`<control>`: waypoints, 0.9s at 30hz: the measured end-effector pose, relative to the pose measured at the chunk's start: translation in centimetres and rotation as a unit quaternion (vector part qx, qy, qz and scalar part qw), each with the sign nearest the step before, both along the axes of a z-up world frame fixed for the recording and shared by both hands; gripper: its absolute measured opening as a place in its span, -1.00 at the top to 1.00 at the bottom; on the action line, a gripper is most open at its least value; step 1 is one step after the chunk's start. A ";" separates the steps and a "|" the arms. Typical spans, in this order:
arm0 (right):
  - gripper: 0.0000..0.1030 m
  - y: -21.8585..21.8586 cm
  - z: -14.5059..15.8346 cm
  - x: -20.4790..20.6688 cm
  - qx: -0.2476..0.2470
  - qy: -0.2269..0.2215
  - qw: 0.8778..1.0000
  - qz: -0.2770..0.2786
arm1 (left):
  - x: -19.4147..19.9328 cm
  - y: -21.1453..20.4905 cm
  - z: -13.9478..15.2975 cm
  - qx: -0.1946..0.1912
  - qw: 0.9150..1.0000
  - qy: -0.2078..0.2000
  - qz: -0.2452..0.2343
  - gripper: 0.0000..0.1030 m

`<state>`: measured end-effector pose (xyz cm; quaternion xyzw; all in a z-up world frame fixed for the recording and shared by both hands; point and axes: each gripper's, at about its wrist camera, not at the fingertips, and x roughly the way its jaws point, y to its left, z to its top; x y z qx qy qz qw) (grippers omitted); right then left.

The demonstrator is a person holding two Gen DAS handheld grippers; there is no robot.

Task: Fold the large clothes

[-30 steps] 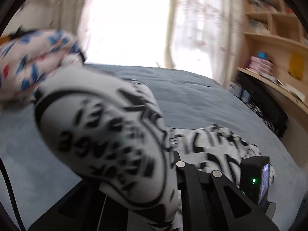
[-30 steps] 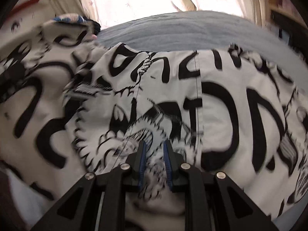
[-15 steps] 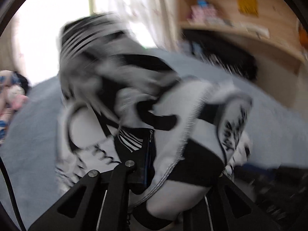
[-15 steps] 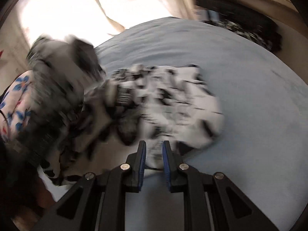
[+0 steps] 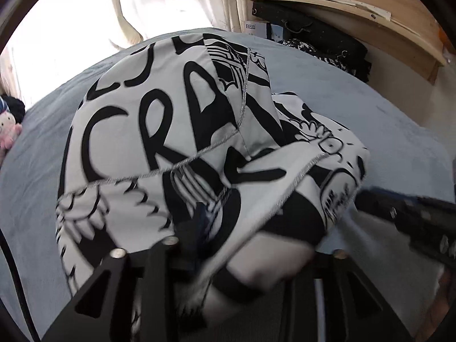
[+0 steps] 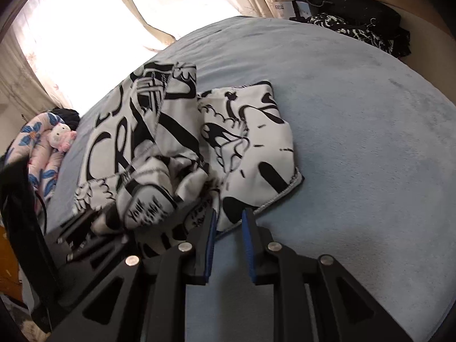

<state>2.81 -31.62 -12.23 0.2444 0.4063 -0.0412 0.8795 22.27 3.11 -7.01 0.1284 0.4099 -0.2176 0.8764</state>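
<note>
A black-and-white printed garment (image 6: 176, 148) lies partly folded on a blue-grey bed (image 6: 356, 119) as two hand-held grippers work its near edge.

The left gripper (image 5: 250, 245), buried under a bunched fold of the cloth, has just been opening its jaws; fabric drapes between and over them, and whether the pads press it cannot be told. The right gripper (image 6: 228, 228) holds its blue-padded jaws narrow, the garment's stitched hem between them at the tips. Beyond the garment, at the bed's far left edge, sits a pink plush toy (image 6: 61, 139) on a flowered cushion (image 6: 34, 142); curtains (image 6: 148, 5) hang behind the bed.
</note>
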 end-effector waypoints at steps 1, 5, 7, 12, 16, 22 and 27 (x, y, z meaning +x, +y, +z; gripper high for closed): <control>0.63 0.0 0.2 0.0 0.003 -0.003 1.000 0.002 | -0.7 0.6 0.1 -0.008 1.000 0.006 0.002 0.04; 0.24 -0.3 0.7 -0.2 0.022 -0.015 1.000 0.004 | -2.6 1.6 0.8 -0.019 1.000 0.017 -0.008 -0.23; 0.16 0.0 1.0 -0.5 0.034 -0.022 0.999 0.004 | -3.8 1.9 1.5 -0.024 0.999 0.017 -0.012 -0.36; 0.07 0.6 0.9 -0.2 0.074 -0.026 0.996 0.034 | -5.1 6.0 3.1 -0.078 0.997 0.025 0.011 -0.44; -0.29 1.5 0.1 0.4 0.115 -0.015 0.992 0.048 | -4.6 8.6 4.3 -0.097 0.994 0.006 0.057 -0.44; -0.30 2.5 -1.4 2.4 0.134 0.011 0.989 0.060 | -2.4 11.6 3.6 -0.080 0.988 0.006 0.136 -0.44; -0.33 3.0 -1.5 4.7 0.120 0.017 0.991 0.059 | -1.2 12.7 2.5 -0.085 0.983 0.022 0.163 -0.44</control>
